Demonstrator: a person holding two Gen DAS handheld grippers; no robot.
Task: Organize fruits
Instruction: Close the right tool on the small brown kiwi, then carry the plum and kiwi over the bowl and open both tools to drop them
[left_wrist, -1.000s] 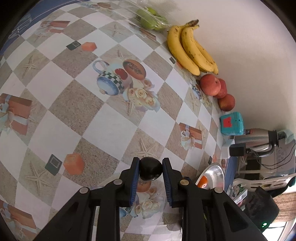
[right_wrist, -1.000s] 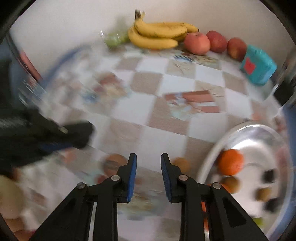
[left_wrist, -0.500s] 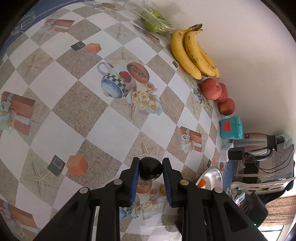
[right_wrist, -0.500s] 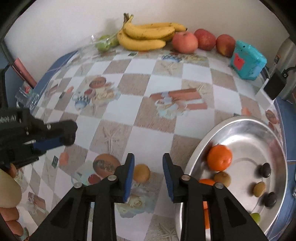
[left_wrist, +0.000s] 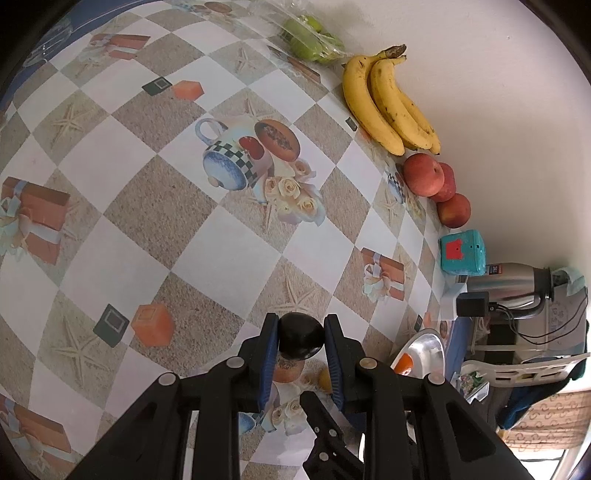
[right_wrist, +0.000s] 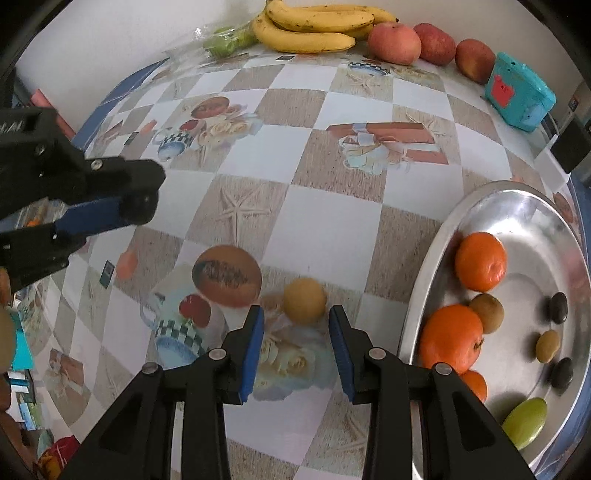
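My left gripper is shut on a dark round fruit and holds it above the checkered tablecloth; it shows at the left of the right wrist view too. Pointing steeply down, my right gripper is open. A small yellow-orange fruit lies on the cloth just ahead of its fingertips, and the pads do not touch it. To the right stands a steel bowl with oranges, a brown kiwi, small dark fruits and a green one.
Along the wall lie bananas, three red apples, a bag of green fruit and a teal box. A steel flask lies past the table's far corner. The printed cloth lies flat between the grippers and the wall.
My right gripper has dropped closer to the cloth, its jaws have spread wider, and the yellow-orange fruit now sits just ahead of them. The left gripper keeps its hold and place.
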